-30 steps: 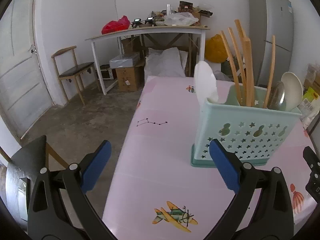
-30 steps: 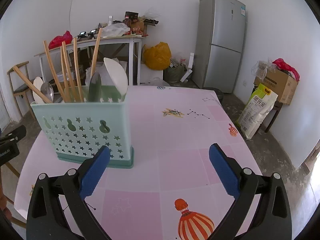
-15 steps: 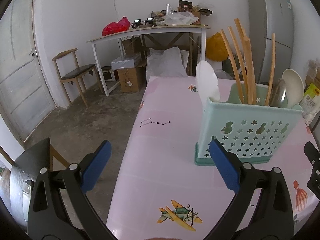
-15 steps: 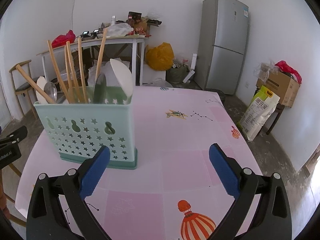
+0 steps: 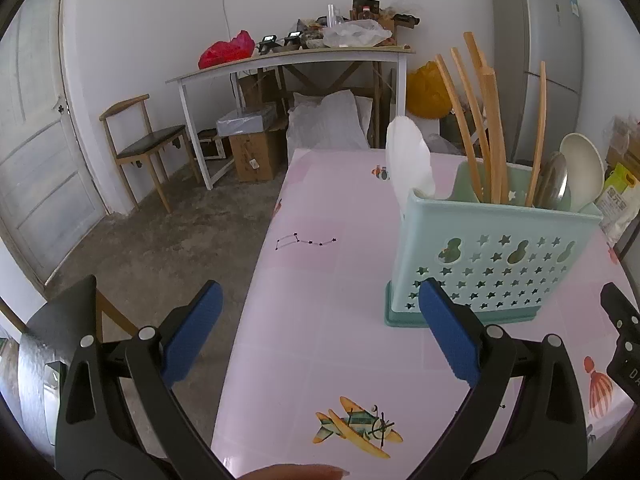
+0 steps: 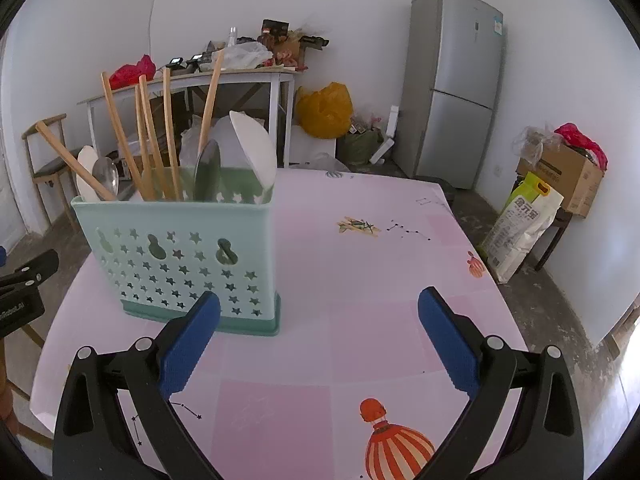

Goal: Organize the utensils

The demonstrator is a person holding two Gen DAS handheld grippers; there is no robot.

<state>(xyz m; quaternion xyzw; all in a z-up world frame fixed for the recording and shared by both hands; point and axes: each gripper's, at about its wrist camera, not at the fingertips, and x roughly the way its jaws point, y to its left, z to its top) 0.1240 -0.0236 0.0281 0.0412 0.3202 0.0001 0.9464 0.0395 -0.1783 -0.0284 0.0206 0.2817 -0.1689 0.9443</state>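
A mint-green utensil holder with star cut-outs stands upright on the pink table. It holds wooden chopsticks, white spoons and a metal spoon. My left gripper is open and empty, near the table's left edge, in front of and left of the holder. My right gripper is open and empty over the table, just right of the holder's front corner.
Beyond the table stand a white work table piled with clutter, a wooden chair, cardboard boxes and a grey fridge. A rice sack leans off the table's right side. A door is at the left.
Both grippers have drawn back a little from the holder, which sits slightly further away and more to the side in each view. Both stay open and empty.
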